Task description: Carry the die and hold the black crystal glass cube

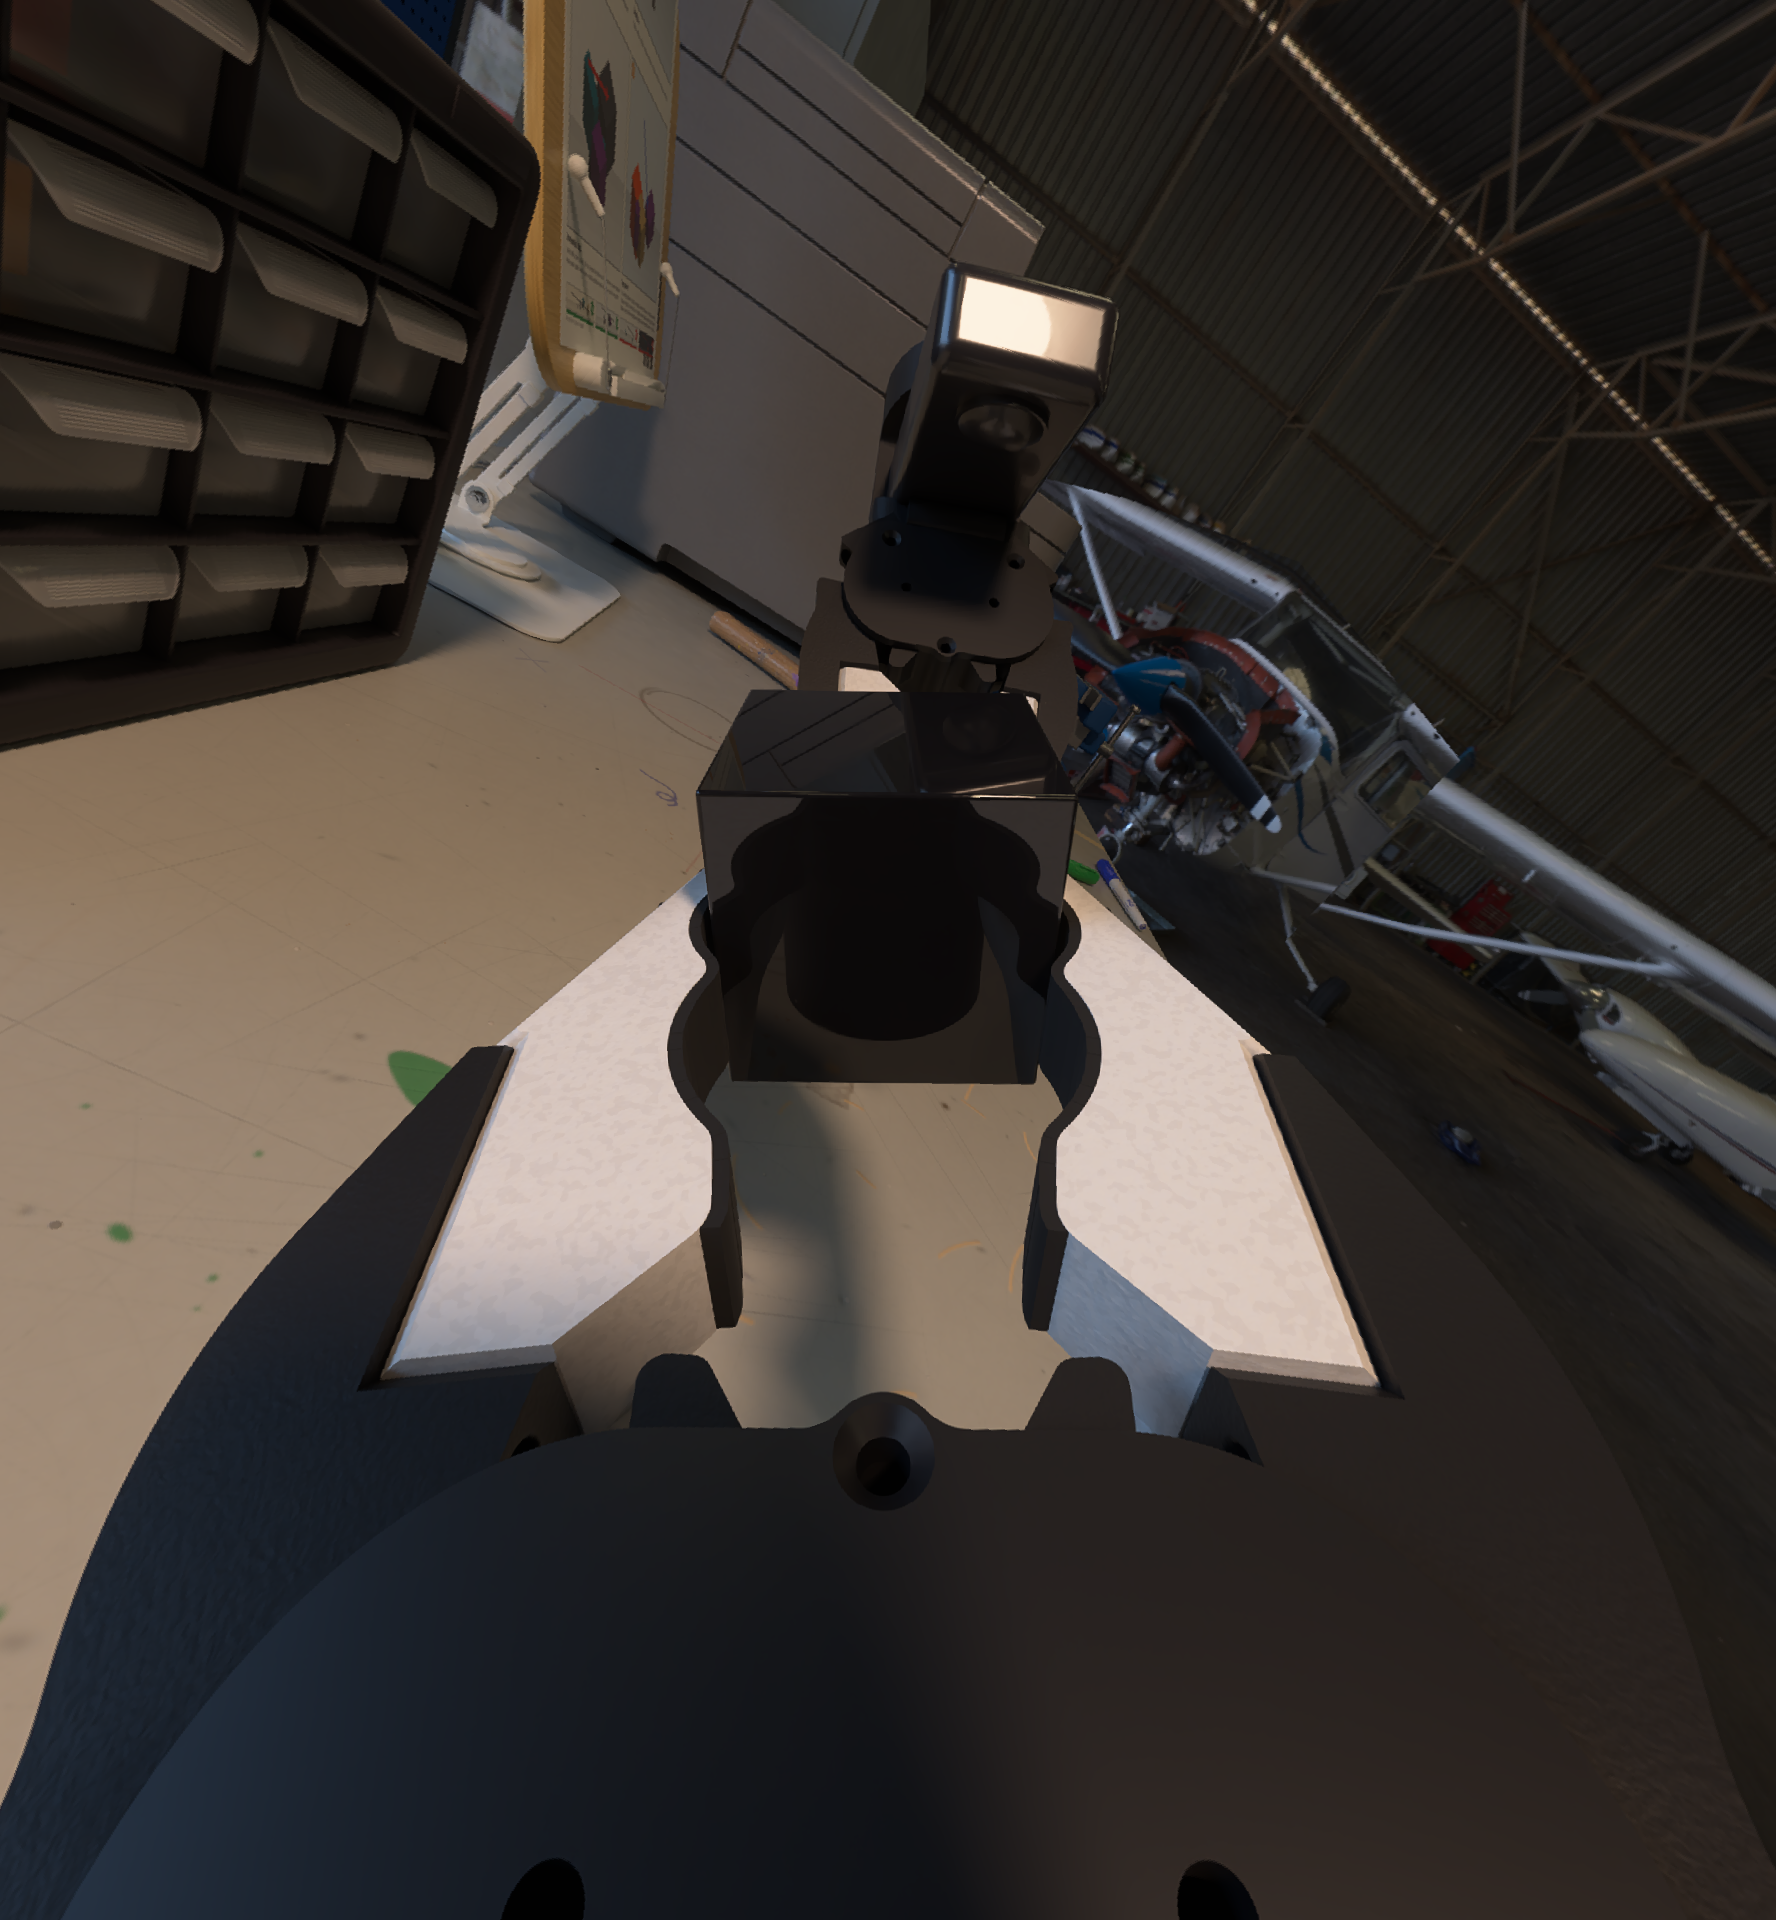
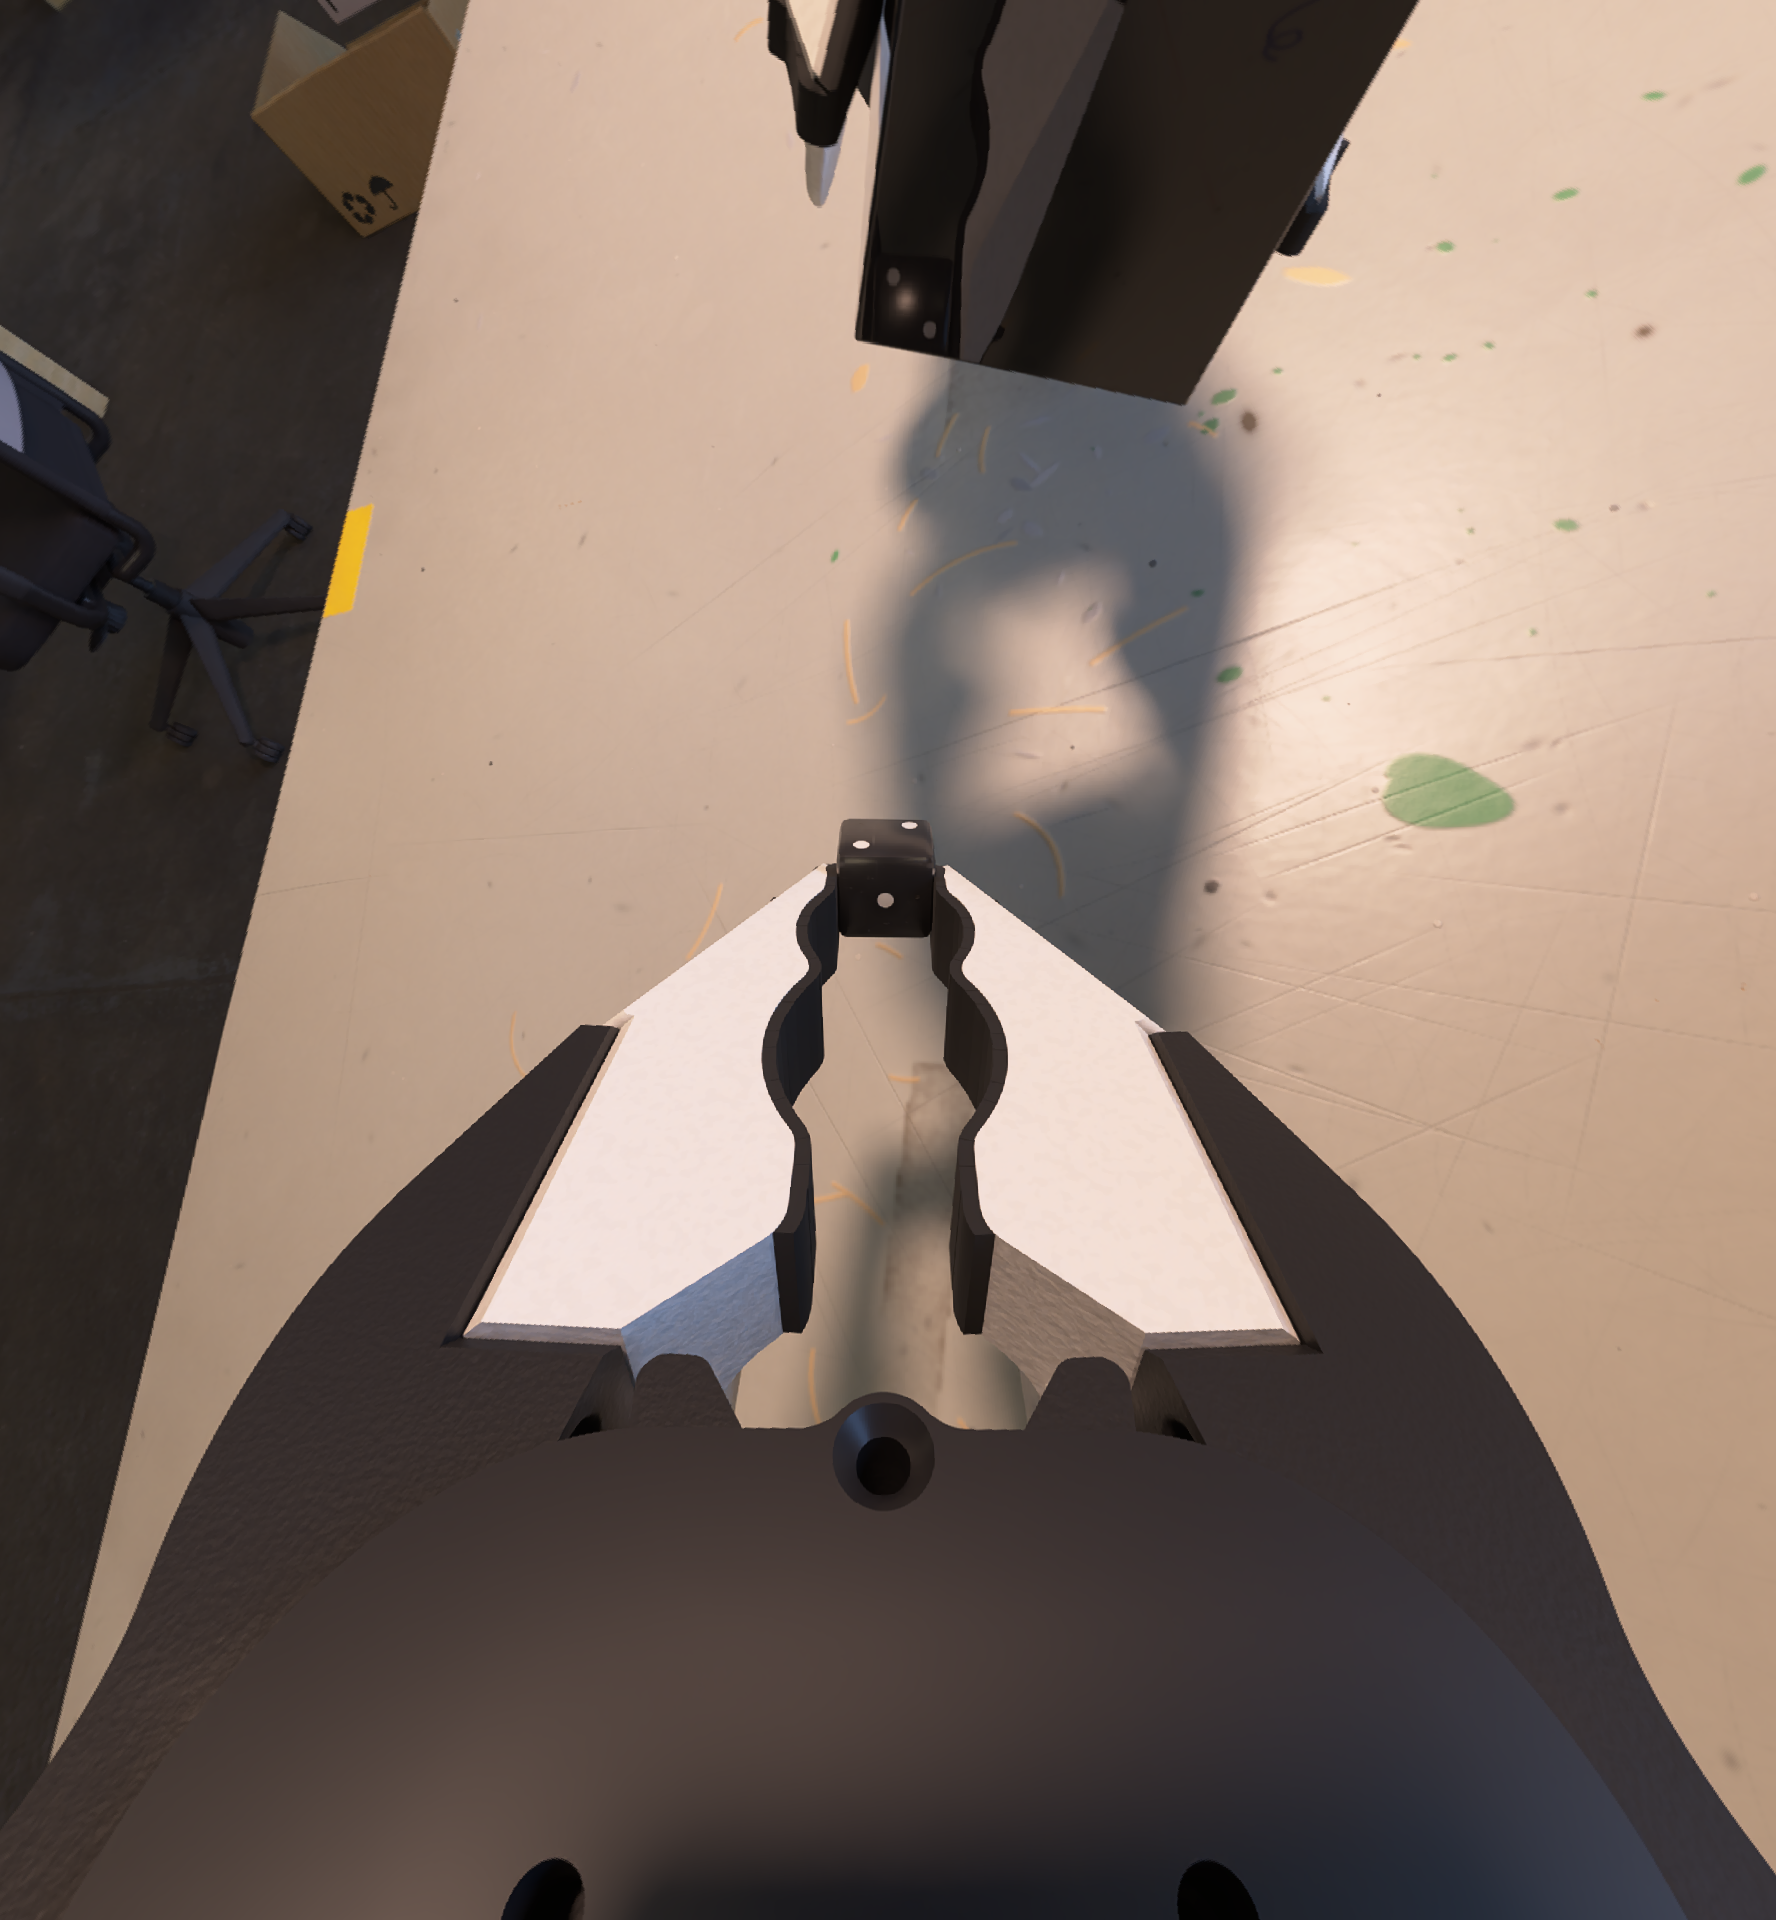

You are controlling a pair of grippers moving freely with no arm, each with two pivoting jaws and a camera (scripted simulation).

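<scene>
My left gripper is shut on the black crystal glass cube, a glossy dark cube held between its fingertips above the table. The right gripper's body shows beyond the cube in the left wrist view. My right gripper is shut on the die, a small black die with white pips, held at the fingertips above the table. In the right wrist view the glass cube and the left gripper's fingers hang at the top of the frame.
A dark drawer cabinet stands at the left on the table, with a white stand holding a yellow-edged board and grey cabinet behind. A pen lies near the edge. A cardboard box and office chair are on the floor.
</scene>
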